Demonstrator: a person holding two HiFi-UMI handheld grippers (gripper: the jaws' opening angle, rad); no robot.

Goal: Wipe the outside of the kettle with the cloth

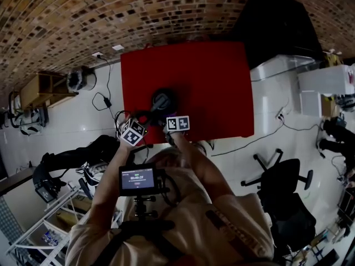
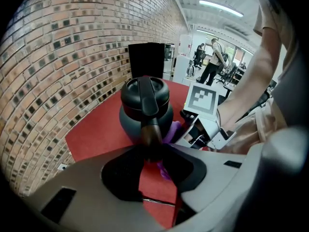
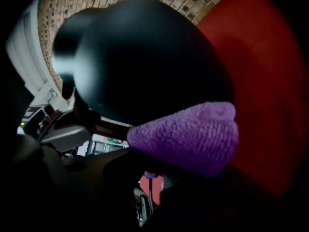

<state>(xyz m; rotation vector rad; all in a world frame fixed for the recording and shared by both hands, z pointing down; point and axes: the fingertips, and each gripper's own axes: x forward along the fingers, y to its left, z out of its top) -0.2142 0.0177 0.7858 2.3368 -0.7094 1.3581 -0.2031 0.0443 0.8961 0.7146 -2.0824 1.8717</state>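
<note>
Counter: a red counter (image 1: 222, 82) fills the middle of the head view, with a brick wall (image 1: 83, 15) across the top of that frame.
Kettle: a black kettle (image 2: 145, 105) stands upright on the counter, near its lower edge in the head view, just above the two marker cubes. Its lid is on, and the handle arches over the top toward the camera in the left gripper view.
Left gripper: the left gripper (image 2: 152, 149) comes in from the lower left of the head view. Its jaws are clamped on the lower end of the kettle's handle, which runs down between them at the centre of the left gripper view.
Cloth: a purple cloth (image 3: 193, 137), bunched into a blunt wad, sits at centre right of the right gripper view and touches the kettle's rounded side.
Right gripper: the right gripper (image 3: 164, 170) is closed on the cloth, which sticks out past its jaws. In the left gripper view it sits just right of the kettle, with purple showing between the two.
</note>
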